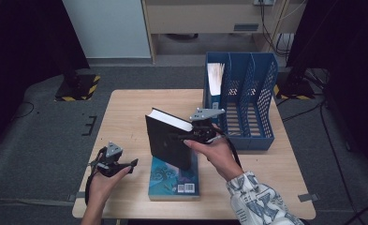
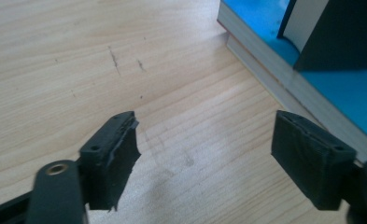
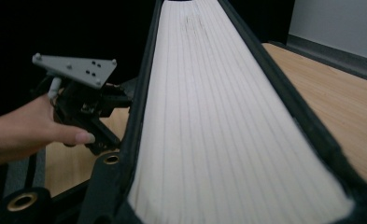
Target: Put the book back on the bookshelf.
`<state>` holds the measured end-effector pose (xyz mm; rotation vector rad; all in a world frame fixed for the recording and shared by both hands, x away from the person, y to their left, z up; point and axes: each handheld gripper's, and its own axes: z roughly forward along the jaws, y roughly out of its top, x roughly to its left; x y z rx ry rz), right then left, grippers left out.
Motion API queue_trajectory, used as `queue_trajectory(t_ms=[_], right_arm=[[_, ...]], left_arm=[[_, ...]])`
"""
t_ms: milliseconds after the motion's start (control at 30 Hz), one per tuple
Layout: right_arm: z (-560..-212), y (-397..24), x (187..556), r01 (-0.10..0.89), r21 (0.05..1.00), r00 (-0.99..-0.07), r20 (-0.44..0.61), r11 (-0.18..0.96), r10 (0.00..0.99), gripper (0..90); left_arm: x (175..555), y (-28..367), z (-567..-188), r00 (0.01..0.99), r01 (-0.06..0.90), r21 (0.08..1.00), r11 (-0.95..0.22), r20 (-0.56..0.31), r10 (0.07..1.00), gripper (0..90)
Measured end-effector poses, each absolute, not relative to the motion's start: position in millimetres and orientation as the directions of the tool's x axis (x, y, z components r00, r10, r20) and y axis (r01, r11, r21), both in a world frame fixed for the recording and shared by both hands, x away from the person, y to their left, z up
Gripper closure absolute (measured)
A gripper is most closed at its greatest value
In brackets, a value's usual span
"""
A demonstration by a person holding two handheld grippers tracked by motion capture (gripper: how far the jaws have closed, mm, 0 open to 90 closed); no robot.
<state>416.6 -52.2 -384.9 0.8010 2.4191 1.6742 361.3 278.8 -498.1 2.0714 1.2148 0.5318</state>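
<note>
A black hardcover book (image 1: 169, 138) stands tilted on its lower edge, resting on a blue book (image 1: 174, 180) that lies flat near the table's front. My right gripper (image 1: 186, 137) is shut on the black book's fore-edge side. In the right gripper view the white page block (image 3: 218, 116) runs between the two jaws of this gripper (image 3: 232, 205). My left gripper (image 1: 128, 165) hovers low over the bare wood to the left of the blue book, open with nothing between its fingers (image 2: 204, 140). The blue book's corner (image 2: 340, 88) lies to its right.
A blue file holder (image 1: 247, 93) with several slots stands at the back right of the wooden table (image 1: 130, 112); its left slot holds papers (image 1: 215, 77). The left gripper (image 3: 85, 107) shows past the book in the right gripper view. Dark floor surrounds the table.
</note>
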Motion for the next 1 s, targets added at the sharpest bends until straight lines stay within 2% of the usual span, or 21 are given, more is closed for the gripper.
queue_trajectory(t_ms=[100, 567, 1000], right_arm=[[-384, -53, 421, 0.407, 0.885, -0.834, 0.257, 0.228, 0.489, 52.0], [-374, -60, 426, 0.492, 0.854, -0.778, 0.345, 0.169, 0.525, 53.0], [-363, -78, 423, 0.523, 0.840, -0.744, 0.371, 0.140, 0.556, 52.9]], left_arm=[[363, 281, -503, 0.490, 0.622, 0.700, -0.350, 0.000, 0.872, 13.9], [366, 284, -509, 0.467, 0.657, 0.668, -0.350, 0.004, 0.884, 8.9], [369, 290, -515, 0.417, 0.682, 0.664, -0.307, -0.008, 0.909, 9.0]])
